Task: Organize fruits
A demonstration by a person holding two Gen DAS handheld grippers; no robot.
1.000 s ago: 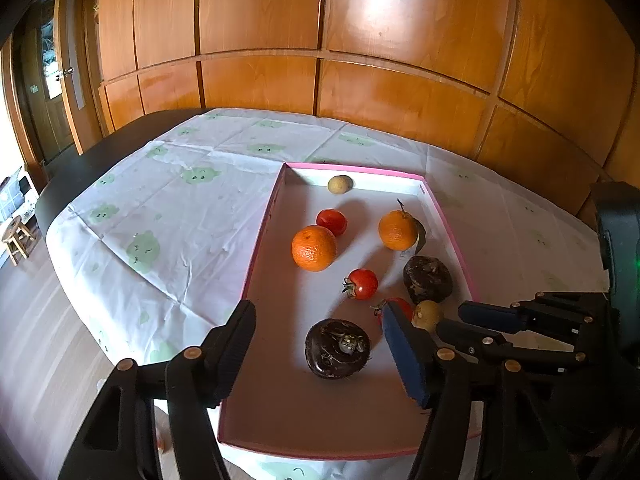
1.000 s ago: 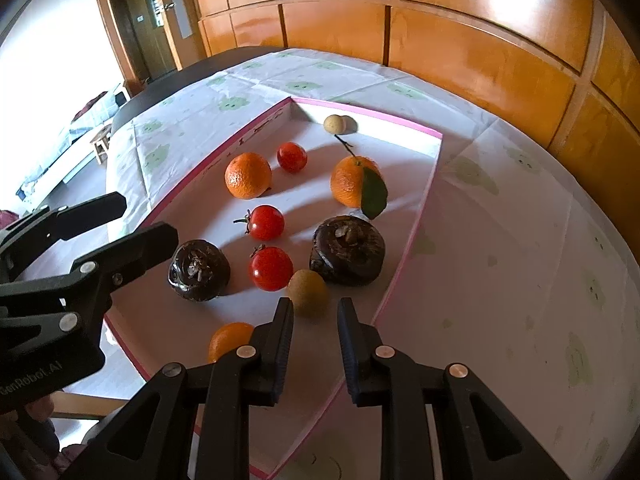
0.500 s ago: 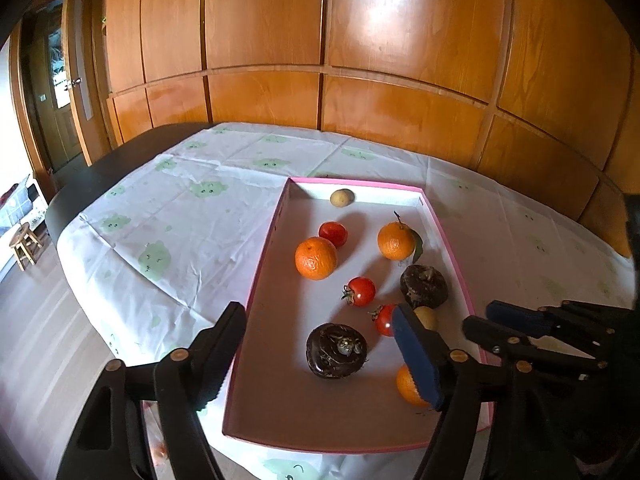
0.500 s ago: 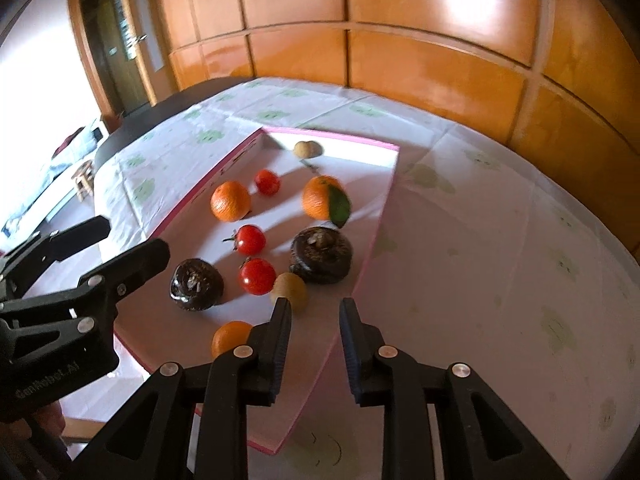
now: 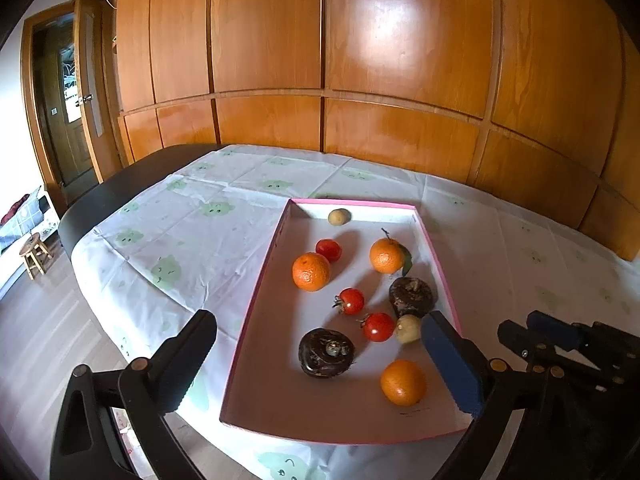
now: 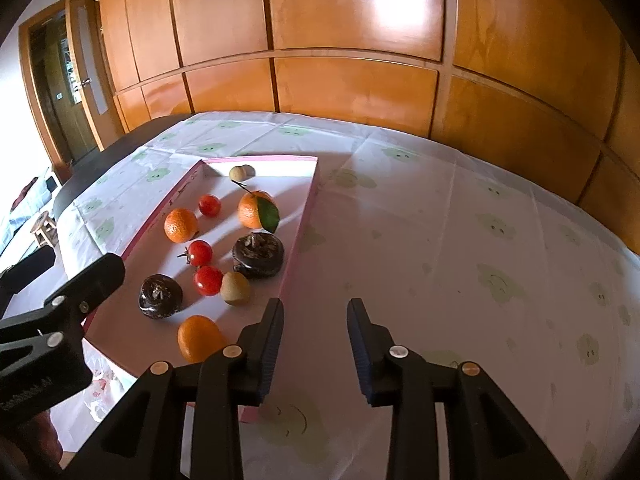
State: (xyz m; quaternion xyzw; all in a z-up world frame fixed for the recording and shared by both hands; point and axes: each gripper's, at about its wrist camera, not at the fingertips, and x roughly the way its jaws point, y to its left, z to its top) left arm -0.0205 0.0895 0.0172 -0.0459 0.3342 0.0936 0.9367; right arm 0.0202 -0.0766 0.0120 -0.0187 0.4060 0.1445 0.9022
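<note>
A shallow tray with a pink rim [image 5: 264,280] lies on the table and holds loose fruit. In it are three oranges [image 5: 311,272], three red tomatoes [image 5: 351,301], two dark mangosteens [image 5: 327,353] and two small yellowish fruits [image 5: 408,329]. My left gripper [image 5: 320,360] hovers above the tray's near end. Its jaws are opening wide and hold nothing. My right gripper [image 6: 316,340] hangs over the tablecloth just outside the tray's right wall [image 6: 298,236]. Its jaws are opening with nothing between them. The nearest orange [image 6: 198,338] lies to its left.
A white cloth with green smiley prints [image 6: 460,240] covers the table, with a wide stretch of it right of the tray. Wooden wall panels [image 5: 400,128] stand close behind. The dark bare table edge [image 5: 120,188] is at the left, with a small stool [image 5: 35,254] on the floor beyond.
Both grippers drew back and rose from the tray. The left jaws spread much wider and the right jaws parted. The right gripper shifted off the tray over the cloth. The near orange came into view.
</note>
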